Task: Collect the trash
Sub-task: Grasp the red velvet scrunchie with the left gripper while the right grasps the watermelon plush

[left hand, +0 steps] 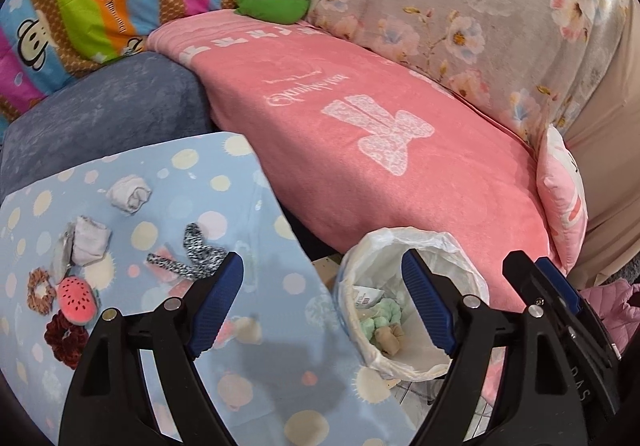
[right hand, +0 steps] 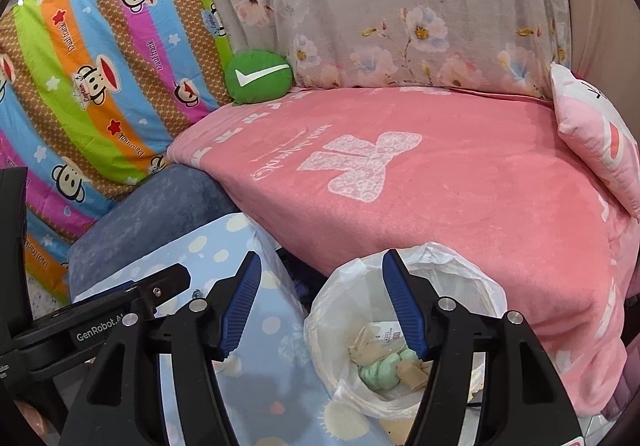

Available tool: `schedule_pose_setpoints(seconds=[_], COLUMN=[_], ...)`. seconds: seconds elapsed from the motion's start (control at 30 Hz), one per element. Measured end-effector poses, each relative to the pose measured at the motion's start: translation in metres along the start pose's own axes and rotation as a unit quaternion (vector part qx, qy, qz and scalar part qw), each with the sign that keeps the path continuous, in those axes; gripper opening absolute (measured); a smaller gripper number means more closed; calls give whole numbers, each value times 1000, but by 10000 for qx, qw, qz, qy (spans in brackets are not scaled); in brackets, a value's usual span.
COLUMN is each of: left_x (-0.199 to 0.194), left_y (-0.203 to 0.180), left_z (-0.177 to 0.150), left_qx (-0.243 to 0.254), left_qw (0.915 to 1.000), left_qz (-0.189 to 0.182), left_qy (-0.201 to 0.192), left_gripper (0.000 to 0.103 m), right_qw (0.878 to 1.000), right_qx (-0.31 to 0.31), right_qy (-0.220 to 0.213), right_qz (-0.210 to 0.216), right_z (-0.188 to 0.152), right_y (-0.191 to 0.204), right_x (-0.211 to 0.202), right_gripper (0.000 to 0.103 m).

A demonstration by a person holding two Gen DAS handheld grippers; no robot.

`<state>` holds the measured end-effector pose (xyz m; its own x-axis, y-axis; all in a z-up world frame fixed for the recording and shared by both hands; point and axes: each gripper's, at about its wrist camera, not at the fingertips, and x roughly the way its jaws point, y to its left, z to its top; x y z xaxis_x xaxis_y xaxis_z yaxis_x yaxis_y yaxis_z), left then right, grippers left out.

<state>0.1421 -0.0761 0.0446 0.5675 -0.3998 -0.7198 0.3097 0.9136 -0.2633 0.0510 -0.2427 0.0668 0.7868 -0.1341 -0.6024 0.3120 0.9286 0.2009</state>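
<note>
Both claws, left claw (left hand: 322, 302) & right claw (right hand: 320, 304), are hanging open & empty by the bin (left hand: 460, 246), w/ tissue wads (left hand: 130, 192) lying off to the left claw's left on the tabletop (left hand: 280, 366).

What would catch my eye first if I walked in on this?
Probably the big pink blanket with its white bow, spread across the couch in the middle. Below it, a bin lined with a white bag holds crumpled green and beige scraps. In the left view, small items such as a watermelon toy lie on the dotted blue cloth.

A home; pink blanket (right hand: 400, 186) on sofa, cartoon quilt (right hand: 100, 86).
</note>
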Motion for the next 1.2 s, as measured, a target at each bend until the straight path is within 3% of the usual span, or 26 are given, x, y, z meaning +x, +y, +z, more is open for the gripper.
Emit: schedule_pose_setpoints(seconds=[0.63,1.0,1.2], left_x=[-16,-25,-28], left_y=[126,231,287], left_z=[-21,-56,-84], left_qx=[-882,-1516,-1834], left_qw=[9940,9800,9702], left_qz=[650,1273,1528], left_qy=[26,211,426], left_gripper=[86,86,86], right_qw=[9932,9792,9658], right_qx=[-772,-1331,-1566], right_qy=[571,1056,1471], right_qz=[657,1107,1451], right_z=[-36,-76,-108], right_y=[115,197,242], right_x=[33,63,86], right_gripper=[64,64,64])
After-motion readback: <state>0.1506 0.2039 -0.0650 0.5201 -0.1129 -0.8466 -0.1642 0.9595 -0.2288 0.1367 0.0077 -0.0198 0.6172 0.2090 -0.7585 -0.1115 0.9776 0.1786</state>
